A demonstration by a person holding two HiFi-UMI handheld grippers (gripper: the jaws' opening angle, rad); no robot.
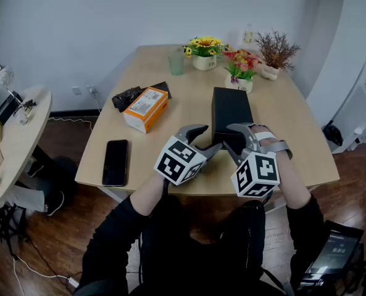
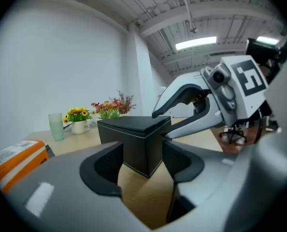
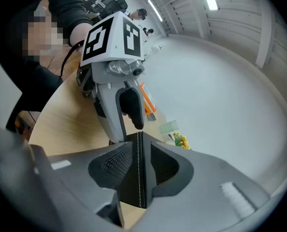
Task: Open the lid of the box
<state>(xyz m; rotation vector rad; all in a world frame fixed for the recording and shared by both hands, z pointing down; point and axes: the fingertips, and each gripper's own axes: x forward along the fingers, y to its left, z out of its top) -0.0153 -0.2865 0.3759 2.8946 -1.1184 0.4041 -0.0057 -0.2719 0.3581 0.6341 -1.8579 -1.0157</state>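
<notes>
Box (image 1: 231, 106) sits closed on the table (image 1: 170, 113), close to the front edge. The task looks to be at the grasping step, with the lid (image 2: 133, 123) not yet raised. The left gripper (image 2: 142, 161) is spread fully wide; the box's near corner stands between its 2 jaws, and the pads seem not to press it. The right gripper (image 3: 139, 166) is about half closed and clamped on the box's stitched edge. Next, I judge, 1 gripper must steady the base while the other lifts the lid.
</notes>
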